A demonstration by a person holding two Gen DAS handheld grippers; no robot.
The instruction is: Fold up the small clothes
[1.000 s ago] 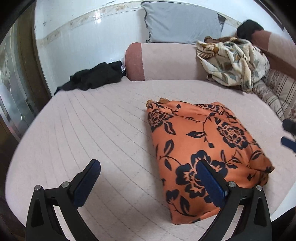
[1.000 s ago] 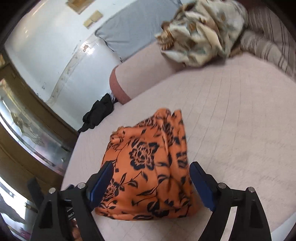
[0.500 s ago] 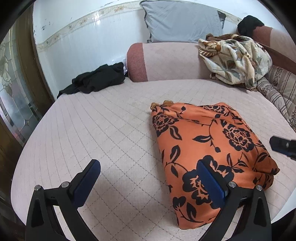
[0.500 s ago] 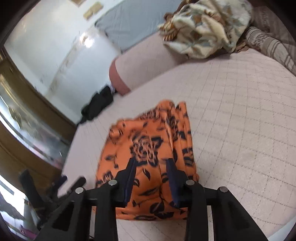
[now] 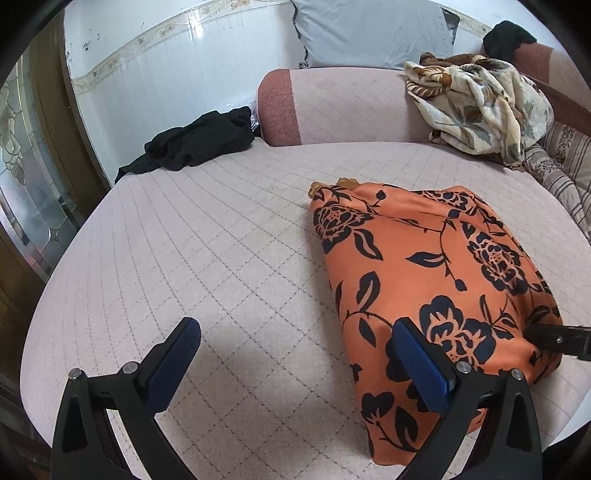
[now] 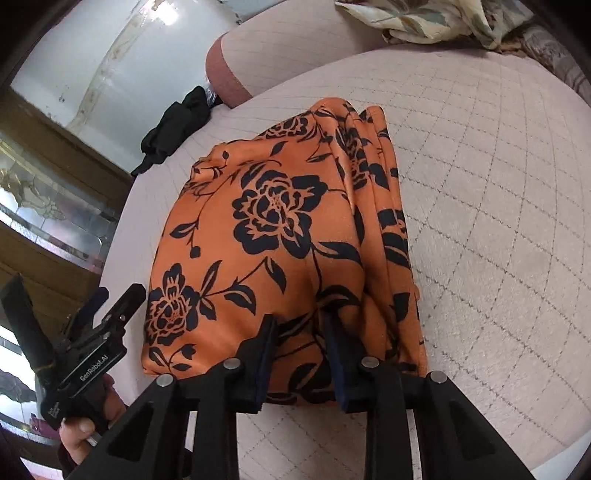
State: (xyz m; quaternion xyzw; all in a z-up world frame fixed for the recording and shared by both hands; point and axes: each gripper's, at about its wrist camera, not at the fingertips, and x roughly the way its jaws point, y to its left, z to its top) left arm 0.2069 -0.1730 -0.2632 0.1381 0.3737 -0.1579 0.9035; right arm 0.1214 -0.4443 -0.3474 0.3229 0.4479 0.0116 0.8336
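An orange garment with black flowers point(image 5: 436, 273) lies folded on the pink quilted bed point(image 5: 229, 251); it also shows in the right wrist view point(image 6: 288, 236). My right gripper point(image 6: 301, 328) has its fingers closed on the garment's near edge, pinching a fold of cloth. Its tip shows in the left wrist view point(image 5: 557, 338) at the garment's right edge. My left gripper point(image 5: 295, 354) is open and empty, just left of the garment's near corner, with its right finger point(image 5: 421, 362) over the cloth. It shows held in a hand in the right wrist view point(image 6: 92, 339).
A black garment point(image 5: 199, 142) lies at the bed's far left corner. A pink bolster point(image 5: 343, 107) and a grey pillow point(image 5: 373, 33) stand behind. A floral blanket point(image 5: 480, 107) is heaped far right. A wooden glass door point(image 5: 33, 177) is at the left.
My right gripper went from wide open over the garment to closed on its near edge. My left gripper stayed open and shifted slightly.
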